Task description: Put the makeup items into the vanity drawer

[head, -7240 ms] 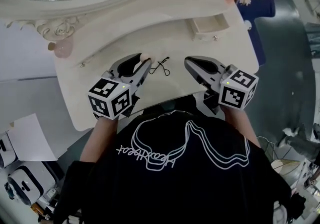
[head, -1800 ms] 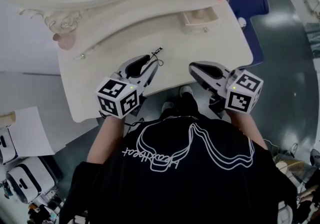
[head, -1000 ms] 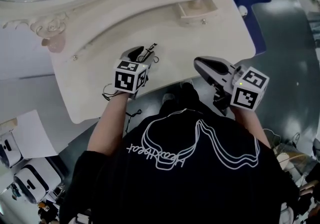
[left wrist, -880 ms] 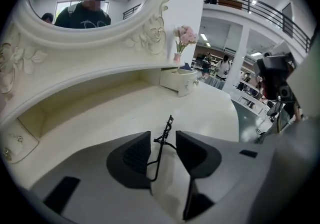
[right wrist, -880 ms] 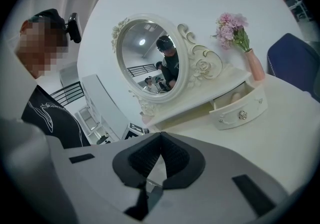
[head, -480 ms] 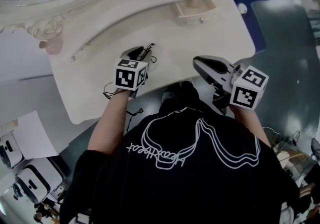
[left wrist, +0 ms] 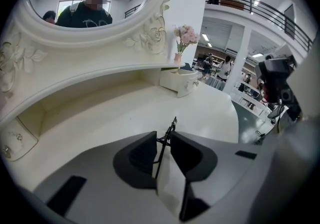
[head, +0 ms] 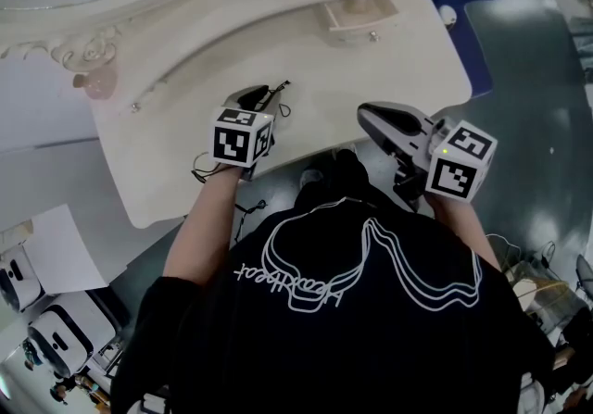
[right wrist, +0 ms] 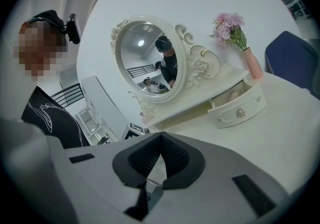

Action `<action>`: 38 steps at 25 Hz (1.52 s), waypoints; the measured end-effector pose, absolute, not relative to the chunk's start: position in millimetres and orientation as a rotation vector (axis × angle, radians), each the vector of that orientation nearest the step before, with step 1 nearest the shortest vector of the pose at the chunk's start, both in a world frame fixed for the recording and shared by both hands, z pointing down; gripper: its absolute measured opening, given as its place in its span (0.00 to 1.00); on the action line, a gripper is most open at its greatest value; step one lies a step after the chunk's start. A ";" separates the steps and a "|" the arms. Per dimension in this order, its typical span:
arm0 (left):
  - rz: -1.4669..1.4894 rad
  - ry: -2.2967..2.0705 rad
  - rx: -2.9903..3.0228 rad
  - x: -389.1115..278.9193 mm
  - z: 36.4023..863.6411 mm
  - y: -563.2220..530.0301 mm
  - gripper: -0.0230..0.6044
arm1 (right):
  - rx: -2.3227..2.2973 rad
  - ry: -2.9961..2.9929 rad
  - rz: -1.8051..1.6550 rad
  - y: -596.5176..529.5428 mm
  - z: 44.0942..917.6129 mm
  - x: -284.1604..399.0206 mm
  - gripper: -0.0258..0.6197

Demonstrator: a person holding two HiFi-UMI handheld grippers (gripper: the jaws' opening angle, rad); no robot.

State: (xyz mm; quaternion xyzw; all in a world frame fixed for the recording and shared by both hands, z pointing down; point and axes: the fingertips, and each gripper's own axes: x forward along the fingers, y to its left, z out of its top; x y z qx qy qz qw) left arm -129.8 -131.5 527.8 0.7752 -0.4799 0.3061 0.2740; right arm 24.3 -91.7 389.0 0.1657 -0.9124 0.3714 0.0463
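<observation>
My left tool (left wrist: 163, 138) is tipped down onto the bench (head: 371, 79), and its jaws have just been closing. They now stand narrow, one on each side of the makeup item (left wrist: 172, 126), with a sliver of pale bench showing along either side of its shaft.

The item is a very thin black rod, wire-like, with a short crosspiece near the pads. Its far end pokes out past the jaw tips towards 1 o'clock. It lies on the bench top near the front edge, left of centre in the head view.

The open drawer (head: 352, 25) sits well apart from it, at about 1 o'clock from the left tool, against the back of the bench.

My right tool (right wrist: 160, 135) hangs at 3 o'clock from the left one, over the bench's near edge. Its pads are pressed together at the tips and nothing is between them.
</observation>
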 end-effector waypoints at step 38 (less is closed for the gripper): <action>0.643 -1.353 2.408 -88.6 394.8 -146.2 0.13 | 0.549 -2.853 1.085 -89.8 357.5 27.1 0.04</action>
